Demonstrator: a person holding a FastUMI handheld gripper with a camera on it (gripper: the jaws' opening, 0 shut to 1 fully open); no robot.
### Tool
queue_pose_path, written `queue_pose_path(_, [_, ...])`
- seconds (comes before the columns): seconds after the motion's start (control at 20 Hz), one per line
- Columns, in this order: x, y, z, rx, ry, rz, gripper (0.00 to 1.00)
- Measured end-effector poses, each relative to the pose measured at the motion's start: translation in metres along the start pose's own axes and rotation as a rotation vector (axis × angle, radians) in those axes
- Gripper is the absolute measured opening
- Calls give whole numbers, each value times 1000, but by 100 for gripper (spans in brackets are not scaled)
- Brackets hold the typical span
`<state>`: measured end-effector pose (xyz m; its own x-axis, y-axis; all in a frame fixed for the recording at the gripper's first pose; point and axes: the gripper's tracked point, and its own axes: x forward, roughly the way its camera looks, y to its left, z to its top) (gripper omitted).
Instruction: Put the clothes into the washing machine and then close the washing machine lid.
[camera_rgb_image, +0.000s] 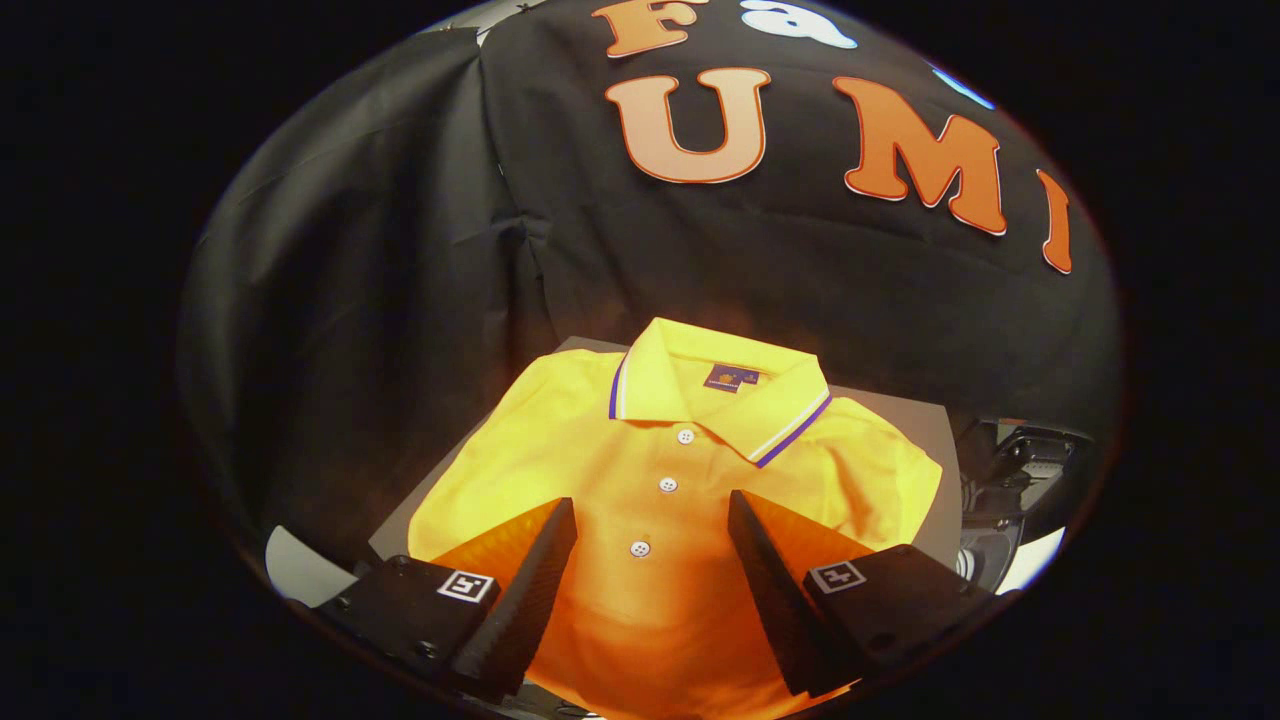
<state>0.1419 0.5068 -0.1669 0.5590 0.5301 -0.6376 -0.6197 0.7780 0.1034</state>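
My fingers (650, 525) hang wide open, holding nothing, over the folded shirt (670, 470) on the table (925, 430), straddling its placket to pinch it.

The polo shirt (680, 470) is bright yellow, shading to orange where it lies between the fingers of the open gripper (652, 525). Its collar (790, 425) is yellow, edged with a white stripe and a purple-blue one. Three white buttons (667, 484) run down the placket, and a small dark label (with an orange mark) sits inside the neck. The worktop (915, 425) beneath is grey.
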Motion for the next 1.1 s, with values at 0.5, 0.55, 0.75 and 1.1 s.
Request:
queue_pose_path(0.5, [10, -11, -13, -101, -22, -45, 80])
queue_pose_path(0.55, [12, -14, -12, -105, -30, -55, 60])
queue_pose_path(0.75, [9, -14, -12, -181, -36, -43, 8])
queue_pose_path(1.1, [-34, -17, 36, -99, -384, -10, 8])
